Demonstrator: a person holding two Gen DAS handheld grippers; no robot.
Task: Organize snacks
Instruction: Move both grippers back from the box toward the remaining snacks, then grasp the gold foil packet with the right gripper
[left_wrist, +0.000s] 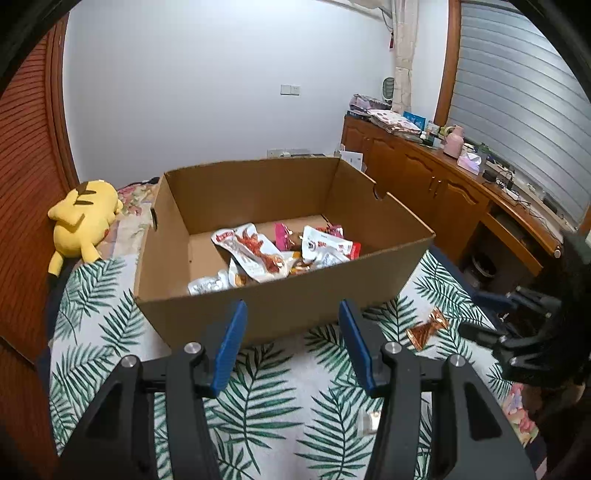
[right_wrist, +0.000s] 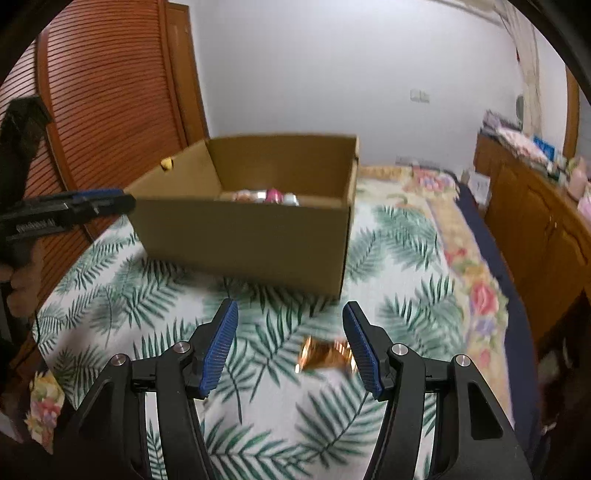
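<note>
- left wrist view: a bed cover (left_wrist: 110, 325) printed with green palm leaves lies under the left claw (left_wrist: 291, 339), with a white wall behind, slatted wooden doors off to its left and a wooden sideboard (left_wrist: 436, 173) crowded with small things off to its right.
- a yellow plush toy (left_wrist: 83, 218) lies ahead and to the left of that claw, by the doors.
- an open cardboard box (left_wrist: 280, 314) stands just ahead of the left claw, with a heap of snack packets (left_wrist: 280, 251) inside it.
- the left claw stands partly open, its blue pads apart with nothing between them.
- a copper-coloured foil snack (left_wrist: 426, 328) lies on the cover to the right of the left claw, outside the box.
- in the right wrist view the right claw (right_wrist: 290, 343) is also partly open and holds nothing; the foil snack (right_wrist: 325, 356) lies on the cover between its fingers, close by the right finger (right_wrist: 360, 350); whether they touch i cannot tell through the blur.
- the box (right_wrist: 243, 236) sits ahead of the right claw.
</note>
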